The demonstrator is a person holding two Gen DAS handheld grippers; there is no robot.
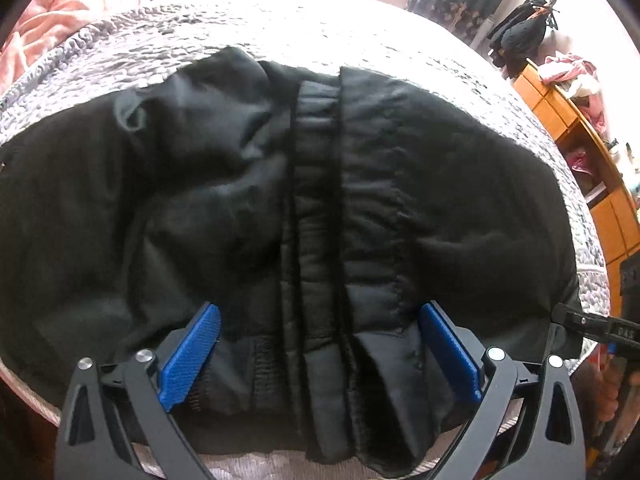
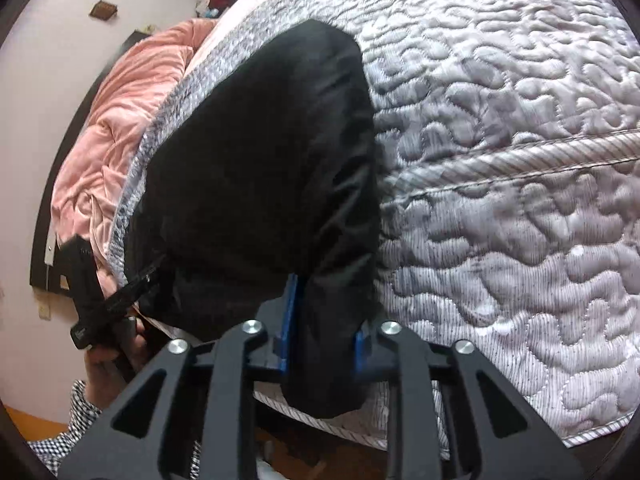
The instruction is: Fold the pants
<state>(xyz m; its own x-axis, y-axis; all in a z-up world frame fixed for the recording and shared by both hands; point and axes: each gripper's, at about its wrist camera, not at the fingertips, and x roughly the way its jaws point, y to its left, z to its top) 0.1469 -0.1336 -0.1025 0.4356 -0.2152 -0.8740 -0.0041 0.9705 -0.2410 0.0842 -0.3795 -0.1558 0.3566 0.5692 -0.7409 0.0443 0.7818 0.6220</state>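
The left claw (image 1: 320, 354) hangs low over the near edge of the bed (image 1: 304, 28), its 2 blue ribbed pads (image 1: 191, 356) spread wide on either side of the gathered waistband (image 1: 316, 184), and nothing is gripped between them. The right claw (image 2: 326, 338) sits at the bed's edge too, its 2 blue pads pressed in on a thick bundle of the pants (image 2: 260, 168), pinching that black fabric tight. In the right wrist view the person's left hand (image 2: 106, 354) shows at the lower left, wrapped round the black handle of the other tool, with a checked sleeve (image 2: 76, 420) below it.

There is 1 pair of pants (image 1: 224, 200), black, soft and matte, lying rumpled across the bed near its front edge. The elastic waistband runs as a puckered, ribbed strip down the middle of the left wrist view, with a smoother, slightly shiny panel beside it. The bed carries a grey-white quilted cover (image 2: 500, 140) stitched in wavy, wormlike lines, with a striped piped seam crossing it. A pink velvety blanket (image 2: 120, 120) lies crumpled at the far side. Off to the right stands 1 orange wooden shelf (image 1: 580, 132) with clothes piled on top, and a black bag (image 1: 520, 30) sits behind it.
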